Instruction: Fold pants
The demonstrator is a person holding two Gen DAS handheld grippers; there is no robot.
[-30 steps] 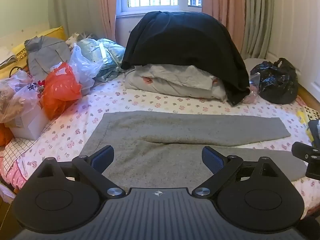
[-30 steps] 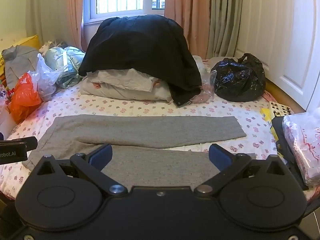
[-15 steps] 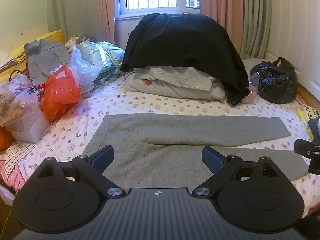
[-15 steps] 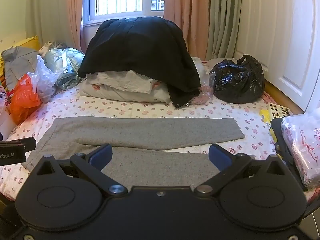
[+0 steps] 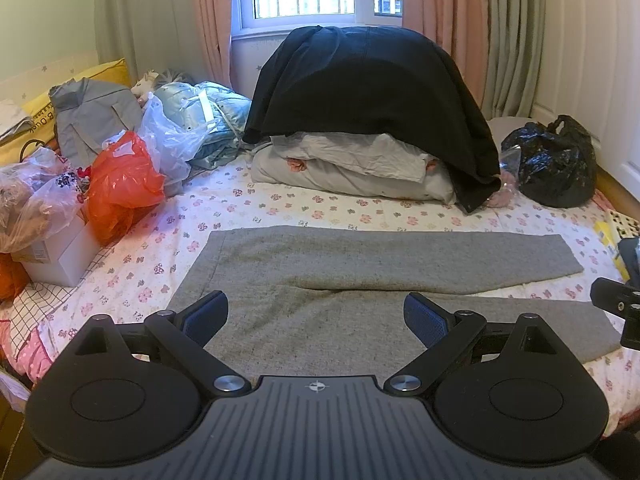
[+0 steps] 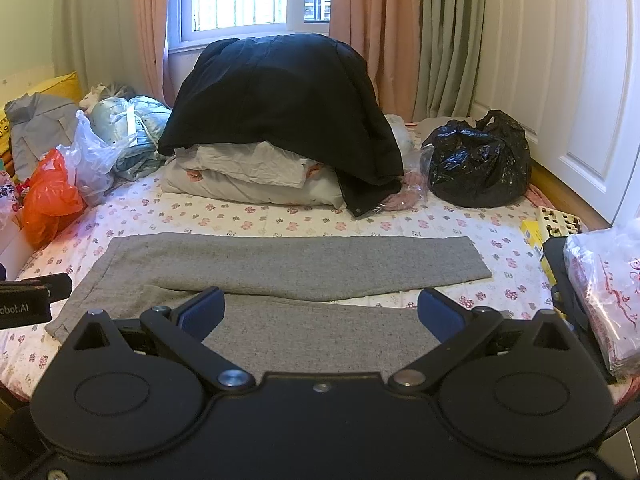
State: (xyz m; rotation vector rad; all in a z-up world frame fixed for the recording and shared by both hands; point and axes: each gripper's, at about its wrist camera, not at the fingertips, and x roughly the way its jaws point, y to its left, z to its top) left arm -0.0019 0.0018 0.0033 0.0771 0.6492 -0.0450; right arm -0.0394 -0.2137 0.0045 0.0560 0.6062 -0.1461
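The grey sweatpants (image 5: 360, 280) lie flat on the floral bed (image 5: 304, 208), waistband left, legs splayed rightward. The left tongs (image 5: 316, 316) and right tongs (image 6: 320, 312) hover wide apart, holding nothing. Folding seems not yet begun; next, likely pinch the near leg's edge and lay it over the far one.

Black coat (image 5: 372, 92) over pillows (image 5: 352, 168); black bag (image 6: 478, 160) right.
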